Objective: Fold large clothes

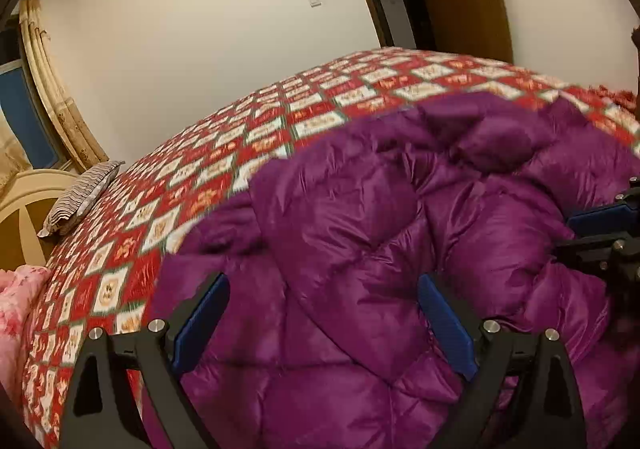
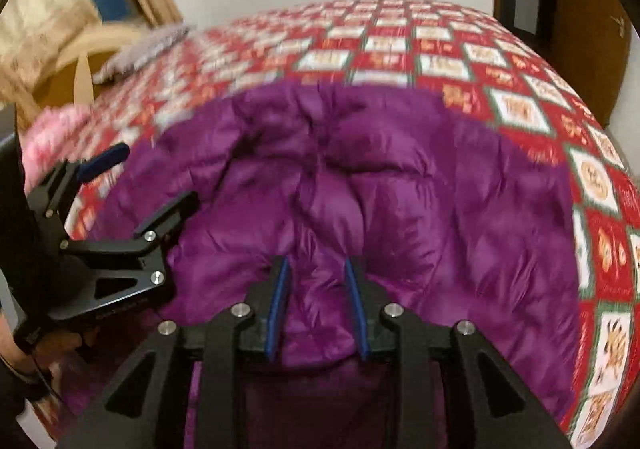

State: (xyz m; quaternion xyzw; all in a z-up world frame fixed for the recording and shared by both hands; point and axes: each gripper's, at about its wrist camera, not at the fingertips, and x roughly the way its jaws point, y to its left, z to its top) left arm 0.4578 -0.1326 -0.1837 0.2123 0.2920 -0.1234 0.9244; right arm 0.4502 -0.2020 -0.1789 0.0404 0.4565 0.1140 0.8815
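Two grippers work over a purple puffer jacket (image 1: pixel 360 249) heaped on the near side of a bed with a red patterned quilt (image 1: pixel 240 153). Left wrist view: the left gripper (image 1: pixel 324 313) hangs above the jacket, fingers wide apart, holding nothing.

Right wrist view: the right gripper (image 2: pixel 316 305) has its fingers narrowed around a bulge of jacket (clamped or not, I cannot tell). Likely step: gathering an edge; next, a firm pinch before lifting to fold.

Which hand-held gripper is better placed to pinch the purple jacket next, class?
Right hand-held gripper: its narrowly parted fingers already straddle a ridge of the purple jacket. The left hand-held gripper stands wide open.
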